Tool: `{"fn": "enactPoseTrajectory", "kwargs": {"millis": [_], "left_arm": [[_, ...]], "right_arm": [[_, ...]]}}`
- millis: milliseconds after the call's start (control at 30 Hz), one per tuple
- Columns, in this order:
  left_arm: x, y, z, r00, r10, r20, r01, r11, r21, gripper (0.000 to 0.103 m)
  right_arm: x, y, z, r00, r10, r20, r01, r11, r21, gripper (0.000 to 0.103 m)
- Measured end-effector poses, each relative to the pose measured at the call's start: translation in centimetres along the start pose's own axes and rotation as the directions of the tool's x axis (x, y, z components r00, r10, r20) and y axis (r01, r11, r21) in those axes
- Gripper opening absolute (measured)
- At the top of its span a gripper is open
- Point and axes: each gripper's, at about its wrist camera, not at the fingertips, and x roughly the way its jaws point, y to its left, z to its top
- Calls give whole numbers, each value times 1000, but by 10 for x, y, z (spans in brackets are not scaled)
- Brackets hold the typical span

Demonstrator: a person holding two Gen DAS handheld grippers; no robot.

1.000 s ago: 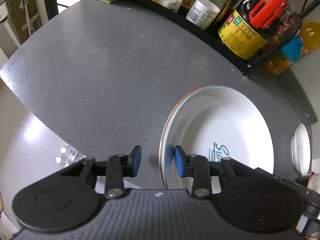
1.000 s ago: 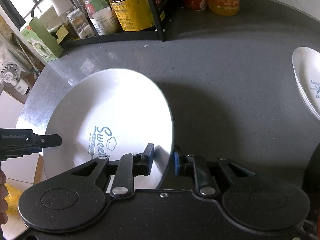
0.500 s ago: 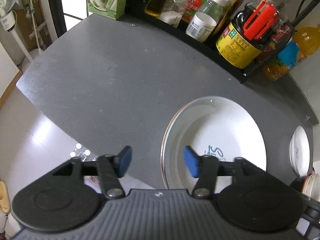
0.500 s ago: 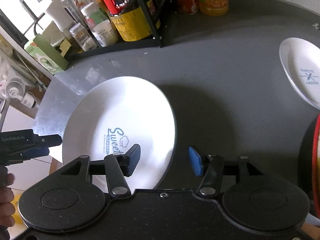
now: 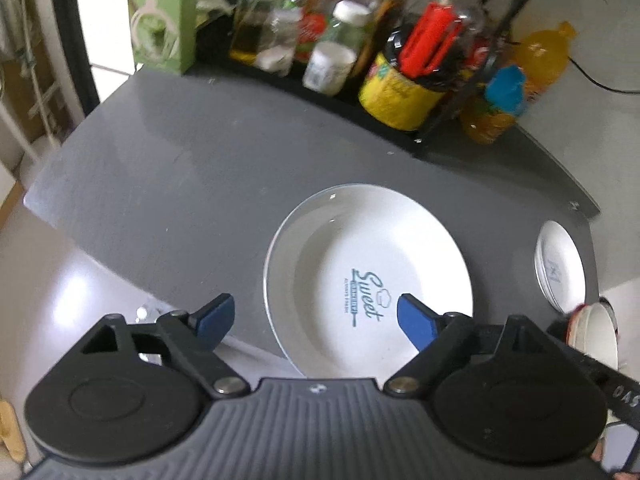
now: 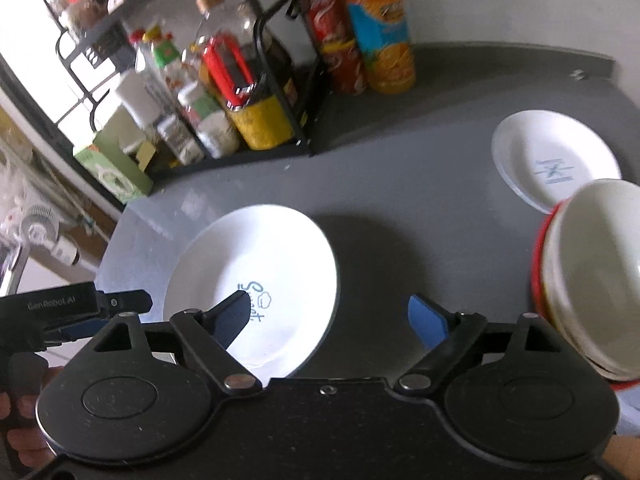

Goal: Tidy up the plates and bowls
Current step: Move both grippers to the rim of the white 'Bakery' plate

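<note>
Flat on the grey surface (image 5: 168, 184) near its front edge lies one large white plate (image 5: 368, 276), shallow and glossy, printed "Sweet" in blue script at its centre. One smaller white plate (image 6: 556, 160) with a blue mark lies well apart to the right, and beside it stand what seem to be two nested bowls (image 6: 592, 276), red outside and white within, cut off by the frame. Both the left hand-held gripper (image 5: 316, 320) and the right hand-held gripper (image 6: 332, 316) hang over the large plate, jaws spread wide, gripping nothing. Bottles on the rack (image 6: 280, 80) are blurred.
</note>
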Motion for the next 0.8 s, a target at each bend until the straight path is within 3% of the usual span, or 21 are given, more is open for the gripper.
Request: {"fn": "enactPoseTrajectory", "kwargs": {"millis": [433, 633, 800], "left_arm": [[-15, -49, -22, 996, -88, -17, 89, 991, 102, 89], [-25, -72, -24, 991, -130, -19, 131, 982, 136, 89], [-19, -90, -17, 988, -150, -36, 153, 982, 107, 89]], "right_arm": [[-80, -27, -16, 990, -84, 114, 76, 994, 77, 90], [-94, -44, -20, 986, -110, 129, 96, 989, 112, 90], [-100, -64, -17, 982, -117, 149, 95, 984, 148, 92]]}}
